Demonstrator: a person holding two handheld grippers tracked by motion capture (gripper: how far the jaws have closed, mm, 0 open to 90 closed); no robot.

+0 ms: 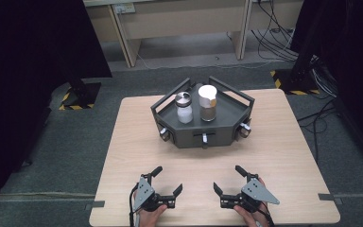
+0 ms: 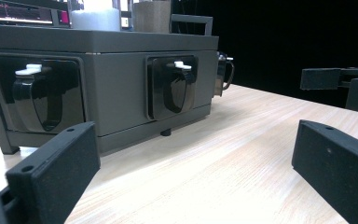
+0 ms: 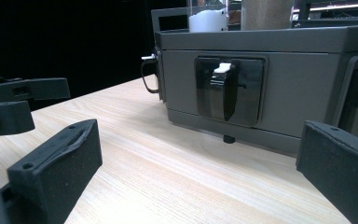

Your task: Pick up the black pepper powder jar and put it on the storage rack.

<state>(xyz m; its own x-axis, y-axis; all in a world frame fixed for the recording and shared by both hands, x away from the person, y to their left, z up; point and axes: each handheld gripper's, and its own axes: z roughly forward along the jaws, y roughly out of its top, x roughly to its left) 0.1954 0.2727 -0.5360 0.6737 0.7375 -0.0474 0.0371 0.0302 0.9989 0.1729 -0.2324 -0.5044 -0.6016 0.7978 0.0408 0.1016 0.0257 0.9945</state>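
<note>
Two hand-held grippers rest near the table's (image 1: 123,142) six o'clock edge, the left gripper (image 1: 166,180) and the right gripper (image 1: 226,179) both with jaws spread wide and holding nothing, well apart from the grey tray (image 1: 227,109) that stands at twelve o'clock from them. On the tray's deck stand two jars just beside each other: a clear jar (image 1: 184,108) of white grains under a metal cap and, at its three o'clock, a taller jar (image 1: 208,103) of brown powder with a white lid. The likely step is the first reach; it would go best with each gripper rising above the tray's raised rail, then closing squarely on a jar's round body below the lid, since smooth walls could slip in a tilted grip. The tray looks like matte hard plastic, angular and many-sided, its front faces set with glossy black recessed latches (image 2: 172,88) tipped in white. The tabletop is pale wood-grain laminate.
</note>
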